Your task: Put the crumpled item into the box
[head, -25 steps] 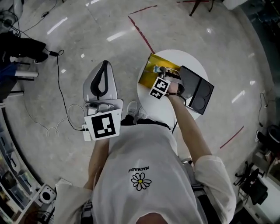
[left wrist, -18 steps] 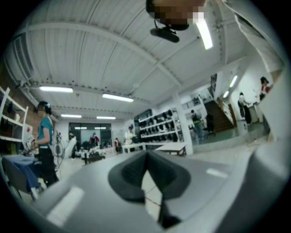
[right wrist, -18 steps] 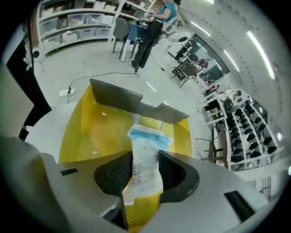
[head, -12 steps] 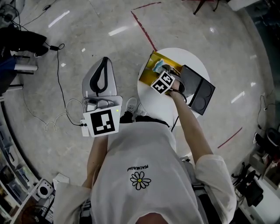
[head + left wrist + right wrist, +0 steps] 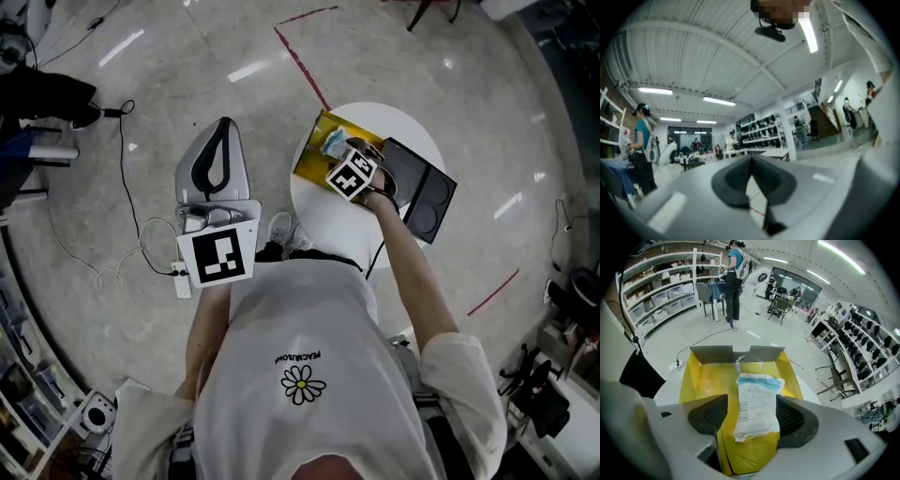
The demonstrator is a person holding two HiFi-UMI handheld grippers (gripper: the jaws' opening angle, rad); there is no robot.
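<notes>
The crumpled item, a white packet with blue print, lies inside the yellow box. My right gripper hovers over it with its jaws opening. The packet sits between the dark pads, and neither pad presses on it. In the head view the box stands on the round white table, with the packet at its far end and the right gripper above it. My left gripper is held out to the left over the floor, jaws together and holding nothing.
A black tray lies at the table's right edge, beside the box. The box's grey flaps stand open at its far side. Cables trail over the floor at left. A person stands by distant shelves.
The right gripper's marker cube has shifted a little right and turned above the box. The left gripper has hardly moved.
</notes>
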